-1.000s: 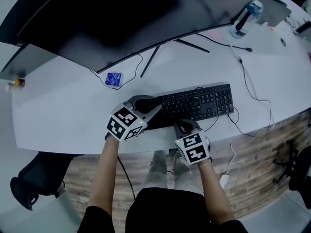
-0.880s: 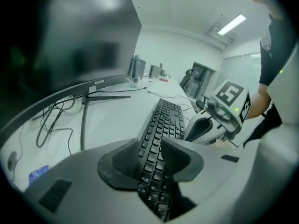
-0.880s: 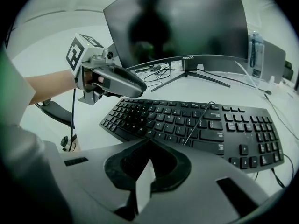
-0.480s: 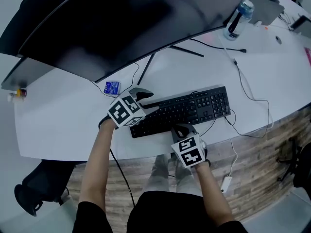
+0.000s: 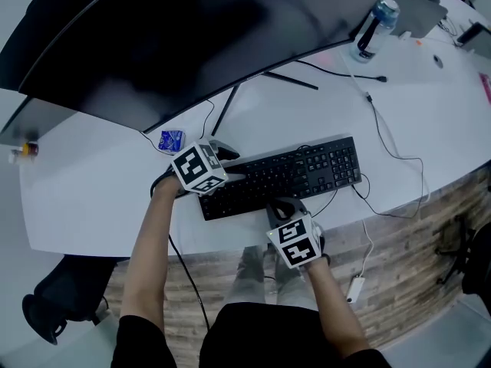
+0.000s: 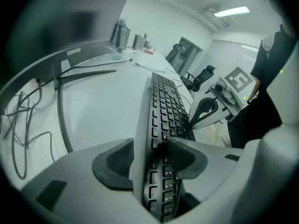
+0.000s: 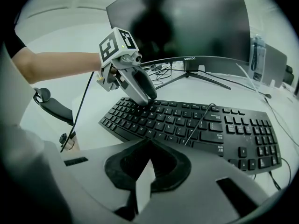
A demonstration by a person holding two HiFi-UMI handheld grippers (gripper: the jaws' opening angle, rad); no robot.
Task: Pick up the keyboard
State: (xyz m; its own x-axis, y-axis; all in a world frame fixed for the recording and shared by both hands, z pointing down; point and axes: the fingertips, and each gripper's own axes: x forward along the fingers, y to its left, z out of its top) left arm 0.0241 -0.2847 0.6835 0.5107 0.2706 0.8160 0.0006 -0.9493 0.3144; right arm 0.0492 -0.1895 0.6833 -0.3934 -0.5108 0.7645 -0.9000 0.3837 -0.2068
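Two jaws of the left gripper (image 5: 233,167), just opened wide, are set astride the left end of the black rectangular plastic keyboard (image 5: 285,176) lying on the white desk (image 5: 100,186); the right gripper (image 5: 282,204) is clenched empty at its front edge.

Left arm (image 5: 149,244): bare forearm stretched far and leftward from the body.
Left gripper (image 5: 229,165): tipped steeply down, marker cube uppermost; its jaws have just been opening and stand wide astride the left end of the keyboard (image 5: 284,173).
Right arm (image 5: 330,305): bent, kept near the body.
Right gripper (image 5: 282,205): angled down and away, jaws pressed together, nothing between them.
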